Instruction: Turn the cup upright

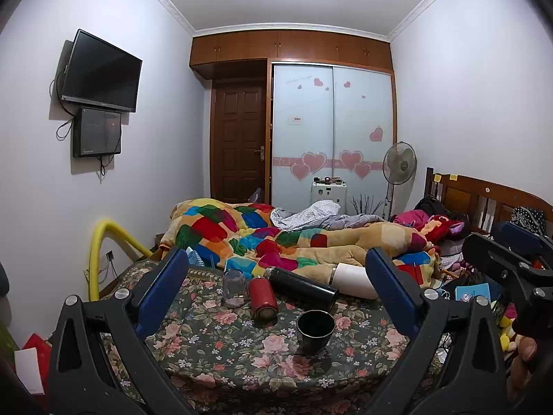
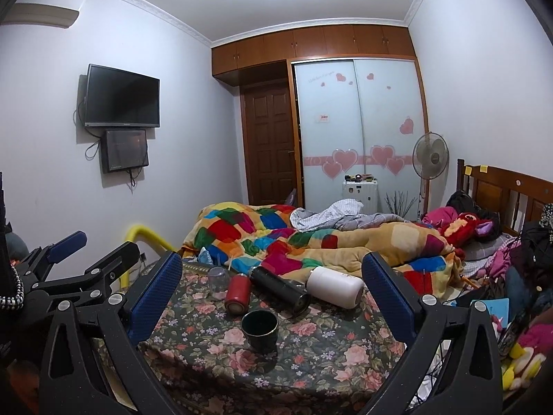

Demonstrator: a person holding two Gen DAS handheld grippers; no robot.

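A dark cup stands upright, mouth up, on the floral-cloth table; it also shows in the right wrist view. Behind it lie a red bottle, a black flask and a white bottle, all on their sides. A clear glass stands mouth down. My left gripper is open and empty, above and before the table. My right gripper is open and empty too.
A bed with a patchwork blanket lies behind the table. A yellow tube arcs at the left. Toys and clutter pile at the right. The other gripper shows at each view's edge.
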